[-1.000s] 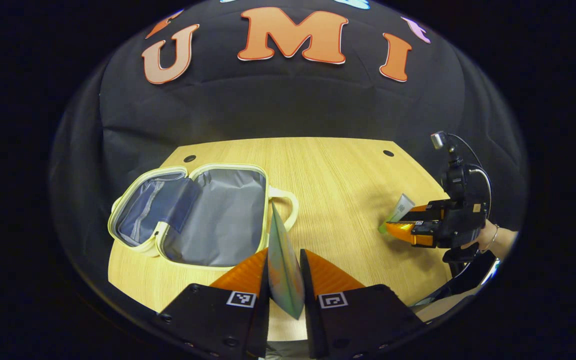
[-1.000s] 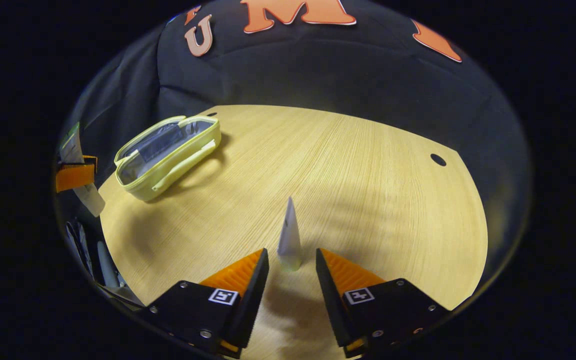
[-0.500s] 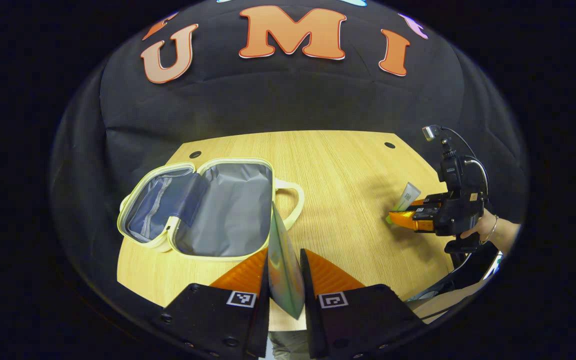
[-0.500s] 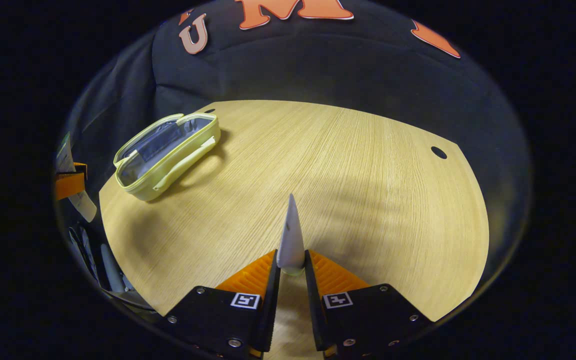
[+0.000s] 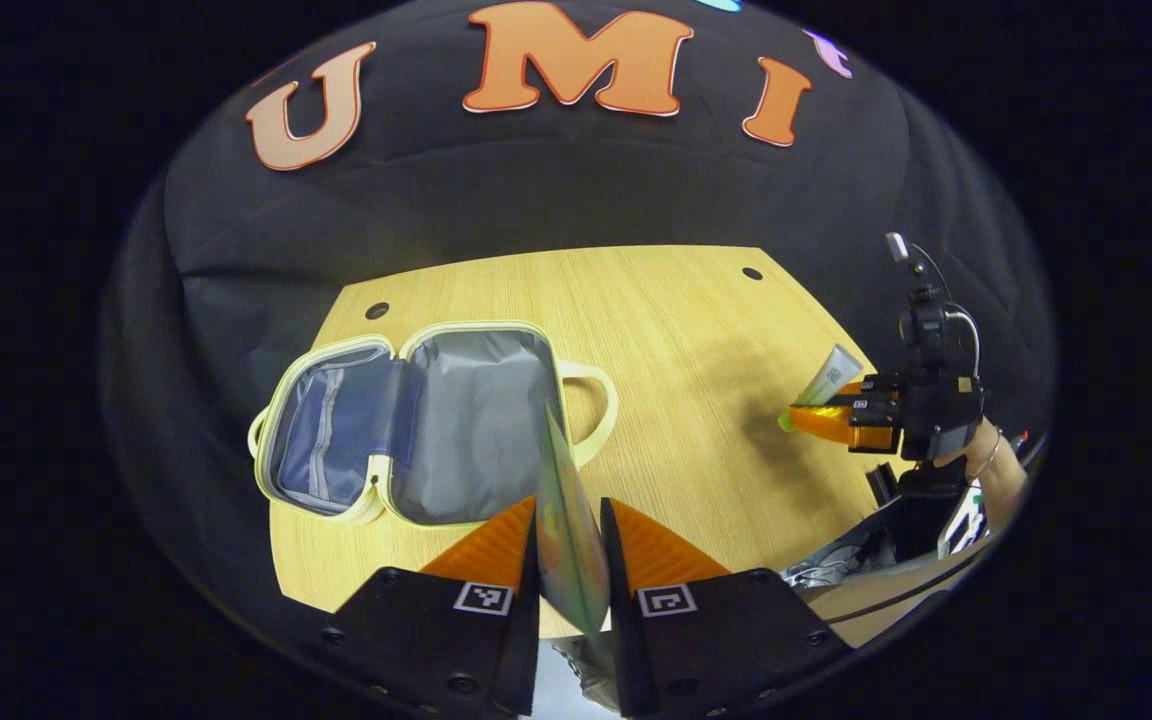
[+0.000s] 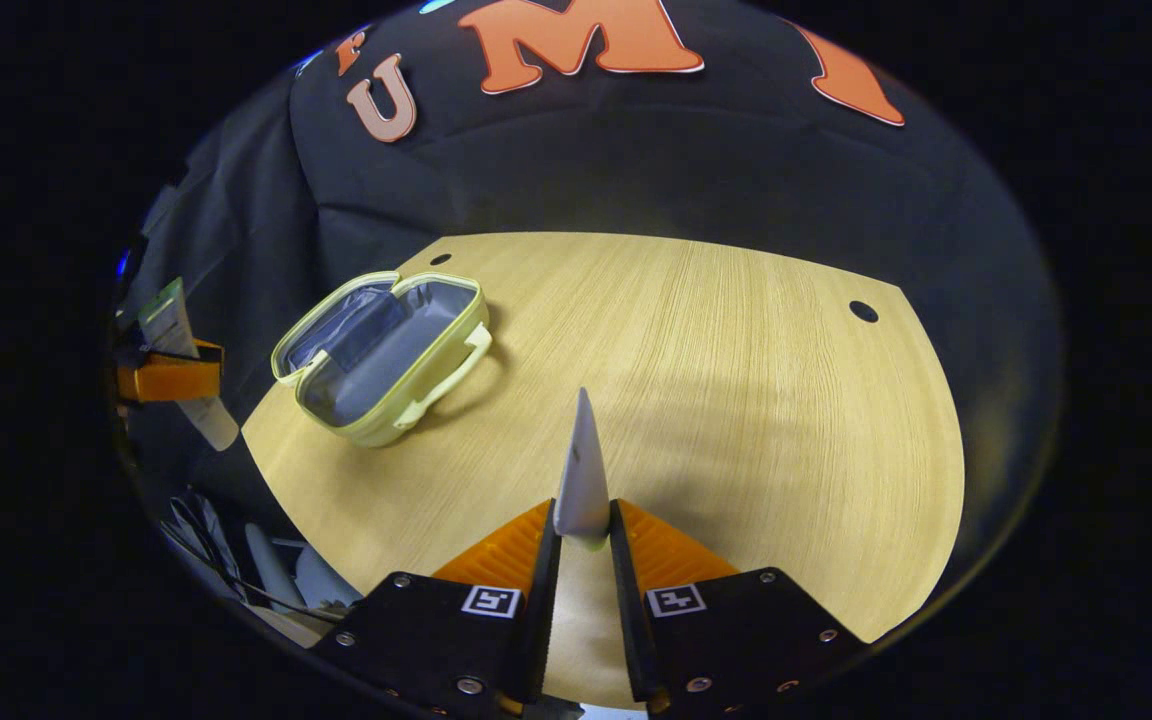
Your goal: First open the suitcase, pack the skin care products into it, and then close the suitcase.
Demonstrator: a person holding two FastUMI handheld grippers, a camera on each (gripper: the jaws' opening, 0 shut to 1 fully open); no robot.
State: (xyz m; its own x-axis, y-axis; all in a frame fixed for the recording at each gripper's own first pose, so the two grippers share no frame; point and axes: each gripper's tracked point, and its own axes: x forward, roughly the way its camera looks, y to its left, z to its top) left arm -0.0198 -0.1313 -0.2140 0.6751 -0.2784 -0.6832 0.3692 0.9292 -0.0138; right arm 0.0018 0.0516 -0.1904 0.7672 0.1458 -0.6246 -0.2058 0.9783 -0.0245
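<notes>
The suitcase (image 5: 416,440) lies open on the table (image 5: 696,330), both halves flat, lining exposed, nothing inside it that can be seen. The left gripper (image 5: 569,535) pinches a flat sachet (image 5: 564,510) edge-on between both fingers, held just in front of the near rim of the suitcase. The right gripper (image 6: 582,530) is pressed together on a pale tube (image 6: 581,470), clamped at its lower end, well apart from the suitcase on the open side of the table.

Risks, as judged: the sachet is thin and gripped along one edge, so it may twist or slip on release and land on the rim instead of inside. The tube is held low, so it may pivot in transit. Both grippers converging on one opening could collide.

Print on the sachet and tube is too small to read.
</notes>
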